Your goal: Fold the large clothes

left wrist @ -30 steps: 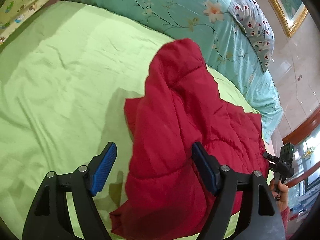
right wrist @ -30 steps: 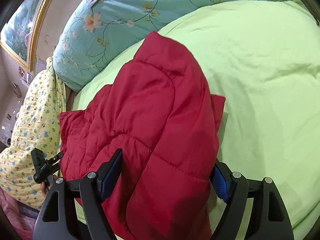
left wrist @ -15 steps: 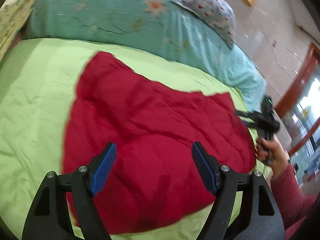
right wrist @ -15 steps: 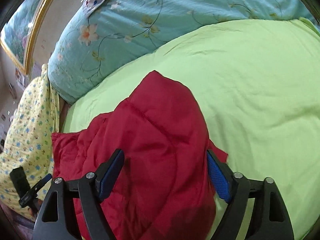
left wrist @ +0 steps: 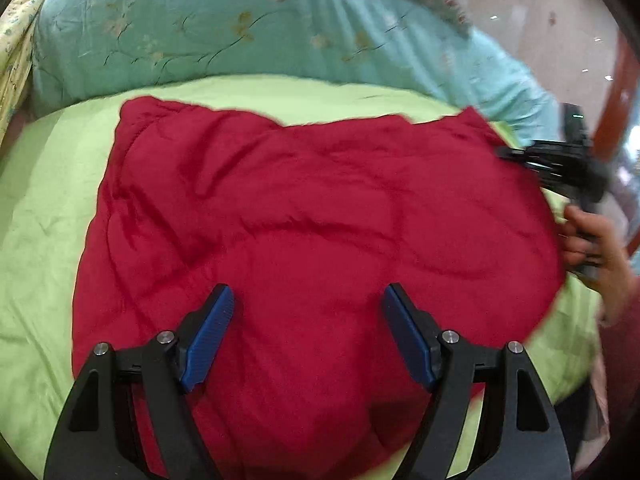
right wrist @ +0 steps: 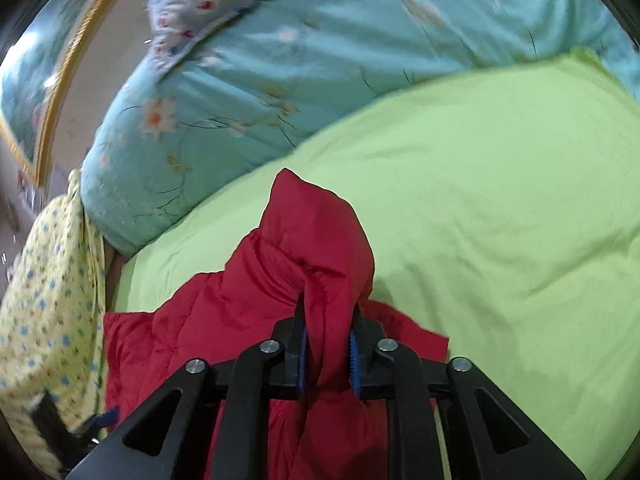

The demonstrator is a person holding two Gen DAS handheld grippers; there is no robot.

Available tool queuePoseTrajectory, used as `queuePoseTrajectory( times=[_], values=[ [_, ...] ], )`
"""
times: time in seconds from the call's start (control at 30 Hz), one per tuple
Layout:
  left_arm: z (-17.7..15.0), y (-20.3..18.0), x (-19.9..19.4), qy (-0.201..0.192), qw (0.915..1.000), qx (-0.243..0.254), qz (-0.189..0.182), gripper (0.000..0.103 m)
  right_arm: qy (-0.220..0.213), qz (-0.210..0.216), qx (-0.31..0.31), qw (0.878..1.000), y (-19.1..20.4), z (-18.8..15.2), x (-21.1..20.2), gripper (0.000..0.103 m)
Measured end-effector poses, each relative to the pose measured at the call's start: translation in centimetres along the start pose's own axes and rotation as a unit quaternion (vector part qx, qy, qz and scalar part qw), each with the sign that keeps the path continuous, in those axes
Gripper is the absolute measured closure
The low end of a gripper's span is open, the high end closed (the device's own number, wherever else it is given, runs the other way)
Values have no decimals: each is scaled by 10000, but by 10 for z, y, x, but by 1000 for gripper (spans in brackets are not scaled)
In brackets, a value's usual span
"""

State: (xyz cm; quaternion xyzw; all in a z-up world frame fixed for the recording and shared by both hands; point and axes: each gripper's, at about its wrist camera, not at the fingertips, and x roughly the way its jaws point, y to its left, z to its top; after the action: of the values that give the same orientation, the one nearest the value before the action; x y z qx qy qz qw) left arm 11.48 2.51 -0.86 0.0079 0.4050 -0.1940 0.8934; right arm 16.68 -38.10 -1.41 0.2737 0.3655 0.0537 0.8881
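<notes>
The right claw [right wrist: 326, 354], its jaws having just been closing, pinches a raised fold of the red padded jacket [left wrist: 304, 216], while the left claw [left wrist: 310, 336] hovers spread over that jacket, which lies on the green sheet [right wrist: 500, 208] of the bed beside a teal floral quilt [left wrist: 224, 28].

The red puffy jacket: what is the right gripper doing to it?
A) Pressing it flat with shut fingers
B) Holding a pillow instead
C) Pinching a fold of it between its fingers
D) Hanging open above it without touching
C: in the right wrist view the right gripper has just been closing, and a raised fold of the red puffy jacket sits squeezed between its blue pads.
</notes>
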Motion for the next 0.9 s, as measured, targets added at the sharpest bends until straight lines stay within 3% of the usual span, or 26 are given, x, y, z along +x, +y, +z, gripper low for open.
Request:
queuePoseTrajectory(
  times=[0.07, 0.1, 0.2, 0.3, 0.33, 0.4, 0.53, 0.6, 0.73, 0.9],
  values=[
    [4, 10, 17, -3, 9999, -138, 60, 26, -182, -40, 63, 9998, 0, -3, -9, 71],
    [6, 12, 23, 12, 9998, -173, 72, 26, -398, -253, -41, 9989, 7, -5, -22, 65],
    [10, 15, 32, 51, 9997, -224, 124, 26, -1097, -710, -646, 9893, 40, -16, -59, 62],
    [10, 17, 35, 50, 9996, -208, 196, 26, -1218, -588, -1293, 9823, 76, -34, -73, 53],
    [9, 17, 35, 49, 9995, -215, 205, 26, -1080, -474, -1484, 9819, 86, -38, -69, 52],
    [11, 16, 39, 80, 9994, -256, 217, 25, -183, -200, -2066, 9781, 110, -53, -38, 47],
    [15, 18, 44, 133, 9991, -316, 233, 25, 637, -654, -2274, 9695, 107, -64, 21, 48],
    [18, 20, 47, 151, 9989, -379, 227, 25, 716, -809, -1988, 9741, 85, -58, 44, 50],
    [30, 25, 58, 270, 9979, -562, 192, 25, 705, -703, -1211, 9876, 53, -42, 62, 54],
    [39, 32, 79, 402, 9964, -721, 191, 25, 629, -617, -944, 9916, 41, -41, 66, 57]
  ],
)
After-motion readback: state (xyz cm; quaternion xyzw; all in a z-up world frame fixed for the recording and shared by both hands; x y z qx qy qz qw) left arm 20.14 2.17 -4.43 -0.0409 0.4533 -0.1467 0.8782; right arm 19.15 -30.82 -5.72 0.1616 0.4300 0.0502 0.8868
